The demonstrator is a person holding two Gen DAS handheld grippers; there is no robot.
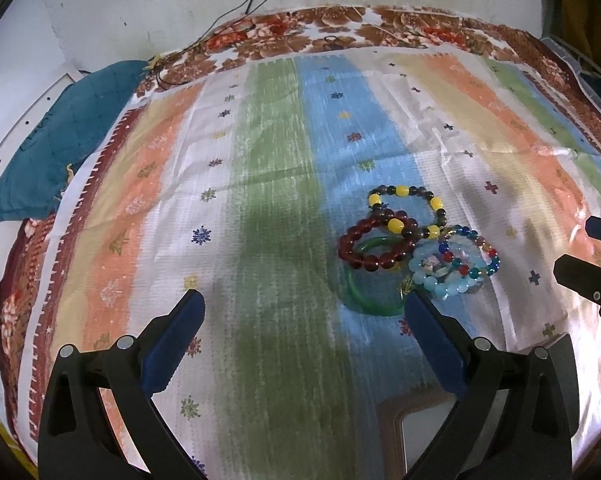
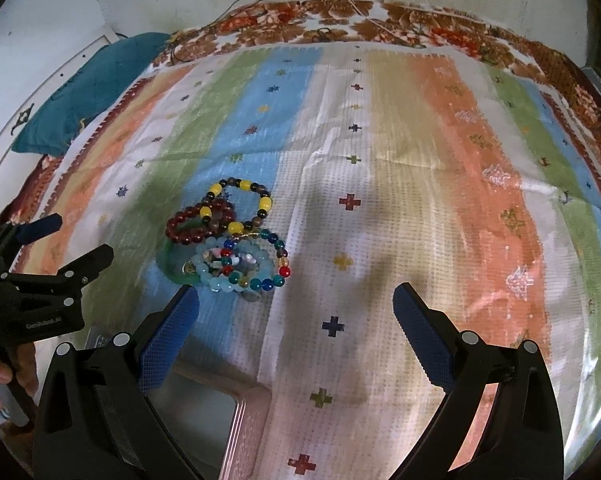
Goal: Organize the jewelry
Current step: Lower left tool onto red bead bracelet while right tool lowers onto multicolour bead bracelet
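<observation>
We see a striped cloth (image 2: pixel 400 140) spread on the bed, and on it the pile of bracelets (image 2: pixel 228 240) lies ahead of both tools, between them. The right tool (image 2: pixel 296 304) has its fingers apart and empty, the pile just beyond its left finger; the left tool (image 1: pixel 304 308) is also apart and empty. A yellow-and-dark beaded bracelet (image 1: pixel 408 210) lies farthest, over a red one (image 1: pixel 374 246) and a green bangle (image 1: pixel 370 292). A box (image 2: pixel 244 416) waits below.
</observation>
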